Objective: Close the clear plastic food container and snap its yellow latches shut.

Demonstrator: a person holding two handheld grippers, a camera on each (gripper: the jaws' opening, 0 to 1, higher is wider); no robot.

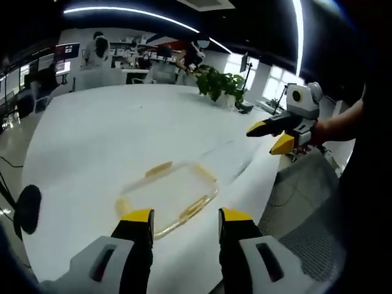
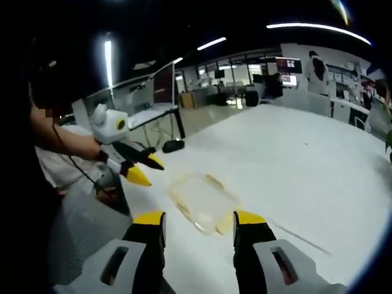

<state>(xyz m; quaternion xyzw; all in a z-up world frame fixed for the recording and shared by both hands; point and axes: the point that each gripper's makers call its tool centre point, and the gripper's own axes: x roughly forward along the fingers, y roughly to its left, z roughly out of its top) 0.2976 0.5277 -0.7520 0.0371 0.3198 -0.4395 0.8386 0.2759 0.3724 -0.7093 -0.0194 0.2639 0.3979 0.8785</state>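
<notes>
Left gripper view: left tongs [image 1: 185, 222] wide apart, holding nothing, at bottom centre.
Container: clear rectangular plastic food container with yellow latches [image 1: 166, 197] lies flat on the white surface [image 1: 110, 135], just above the tong tips.
Right tongs: at right of frame [image 1: 270, 136], parted, above the surface edge.
Right gripper view: right tongs [image 2: 199, 225] wide, empty; container [image 2: 202, 199] centre; left tongs [image 2: 144, 169] at left.
Background: green potted plant [image 1: 219, 84] at upper centre.

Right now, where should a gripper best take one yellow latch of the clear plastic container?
Probably by its free outer edge, from outside the clear, flat rectangular plastic container: the thin yellow latch lies along the rim, so an open gripper can close over it.
</notes>
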